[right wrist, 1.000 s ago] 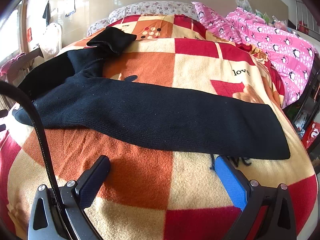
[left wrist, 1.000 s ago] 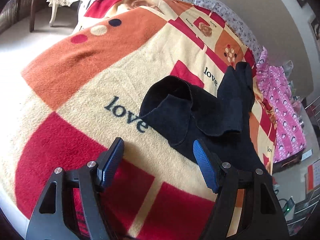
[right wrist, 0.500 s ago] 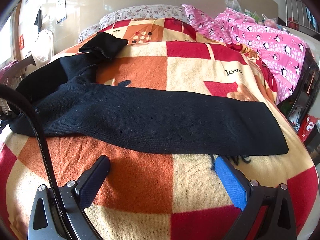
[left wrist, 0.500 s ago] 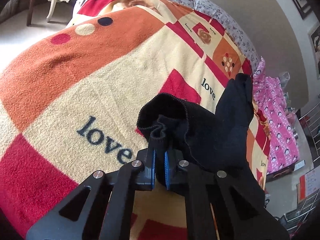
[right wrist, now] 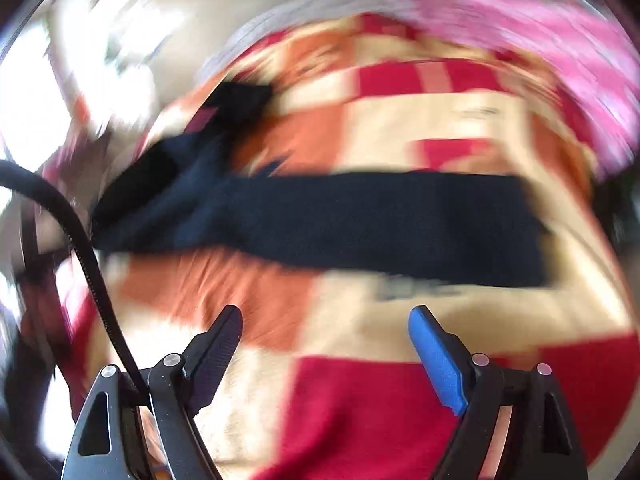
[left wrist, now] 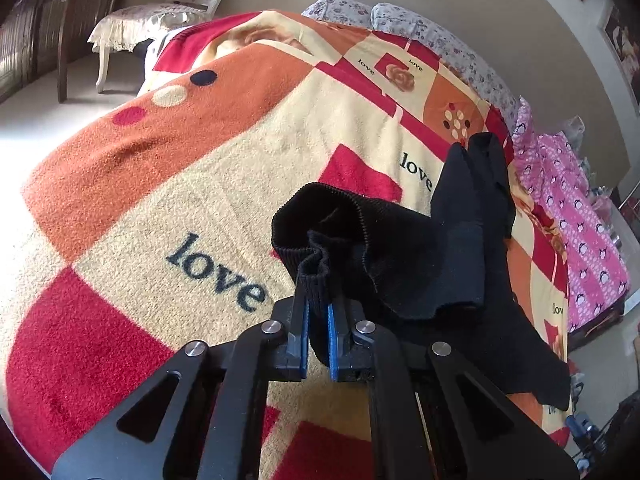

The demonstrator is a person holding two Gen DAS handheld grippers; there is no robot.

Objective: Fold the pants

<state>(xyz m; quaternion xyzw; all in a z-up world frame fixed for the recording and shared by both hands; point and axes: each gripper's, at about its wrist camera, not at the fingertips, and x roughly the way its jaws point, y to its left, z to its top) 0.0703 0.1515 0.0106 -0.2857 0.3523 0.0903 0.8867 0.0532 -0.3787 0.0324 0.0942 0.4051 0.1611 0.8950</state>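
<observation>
the left claw is pinched tight on a bunched fold of the ribbed waistband of the black pants, its blue pads pressed against the cloth from both sides with only that fold between them; the gripped edge stands up off the blanket, and the waist opening gapes in a dark loop just above the claw; the rest of the pants trails off to the right across the bed, one leg running toward the near right edge, the other lying up toward the far side where its end sits crumpled; the word "love" is woven into the cream patch of blanket just left of the claw; the blanket is a patchwork of red, orange and cream squares; a pink quilt with small penguins lies along the far right side; flowered pillows sit at the head of the bed, and a pale chair stands on the floor beyond the left corner.

the right claw is spread wide with nothing between its fingers, held above the blanket short of the pants; this view is smeared by motion blur; the pants show as a long dark band lying straight across the blanket, with a crumpled end at upper left; a black cable curves down the left side to the claw.
</observation>
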